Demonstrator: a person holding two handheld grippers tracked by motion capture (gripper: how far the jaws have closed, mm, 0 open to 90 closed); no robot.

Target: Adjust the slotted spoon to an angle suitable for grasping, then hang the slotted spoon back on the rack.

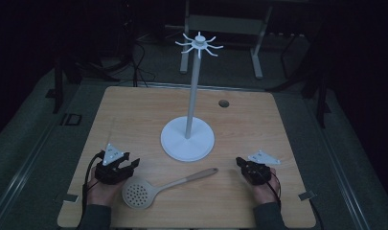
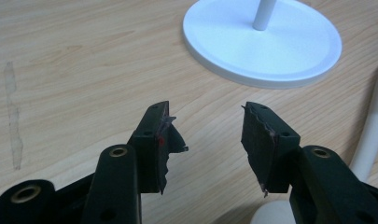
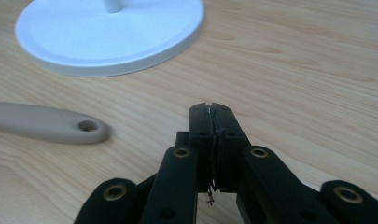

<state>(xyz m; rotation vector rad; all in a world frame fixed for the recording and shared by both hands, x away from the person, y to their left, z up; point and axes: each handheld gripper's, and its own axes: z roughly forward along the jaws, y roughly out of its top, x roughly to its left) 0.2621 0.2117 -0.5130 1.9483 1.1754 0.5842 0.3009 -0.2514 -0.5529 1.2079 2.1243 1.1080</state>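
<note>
Skimmer spoon (image 1: pixel 148 190) lies flat on the desk (image 1: pixel 134 115) between both claws, in front of the white stand (image 1: pixel 188 138), its perforated bowl just beside the left claw (image 1: pixel 127 165), whose jaws stand apart and empty. The right claw (image 1: pixel 242 163) is closed together, holding nothing, near the handle end.

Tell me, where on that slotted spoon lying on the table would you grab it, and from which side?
On the slim handle of the slotted spoon, probably from above. It lies flat, and the handle is narrow enough for jaws, unlike the broad perforated bowl. The handle's holed end lies close to the right gripper, whose jaws are shut.
</note>
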